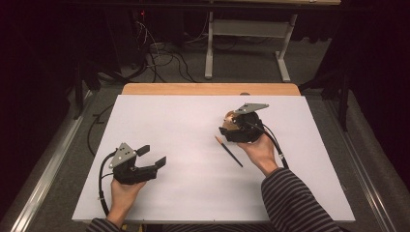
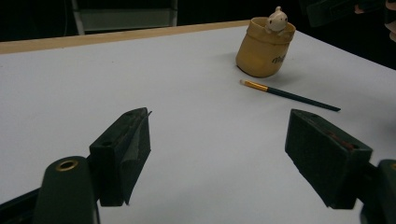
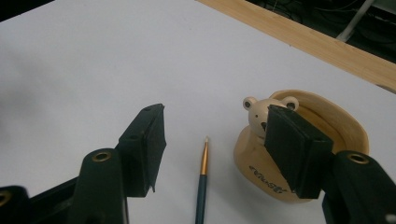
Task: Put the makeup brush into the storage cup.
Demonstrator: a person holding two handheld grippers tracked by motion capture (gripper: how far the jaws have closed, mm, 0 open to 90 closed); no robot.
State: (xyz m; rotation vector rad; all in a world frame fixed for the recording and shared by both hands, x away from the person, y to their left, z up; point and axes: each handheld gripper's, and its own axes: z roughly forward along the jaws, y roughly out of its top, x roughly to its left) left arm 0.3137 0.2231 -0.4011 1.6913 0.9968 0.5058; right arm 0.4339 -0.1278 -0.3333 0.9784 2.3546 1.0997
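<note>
White sheet point(image 1: 193, 169) covering the table; wooden edge point(image 1: 208, 89) showing along the far side. Left gripper point(image 1: 154, 155) is sitting low near the front-left of the sheet, held in the person's left hand point(image 1: 123, 191), jaws standing wide apart with nothing between them. Right gripper point(image 3: 212, 144) is hovering right of centre, in the person's right hand point(image 1: 263, 152); its jaws are also spread apart and gripping nothing, one pad overlapping the cup's rim in the right gripper view, contact not clear. Tan pen cup point(image 2: 264, 49) is standing on the sheet, leaning a little, with dark lettering on its wall and a small cream bear figure point(image 2: 278, 21) peeking over its rim. What the cup's interior is holding cannot be told; the visible part in the right gripper view looks bare. A paintbrush point(image 2: 289, 94) with dark handle and gold ferrule is lying flat on the sheet just beside the cup, outside it, not touching either gripper.
</note>
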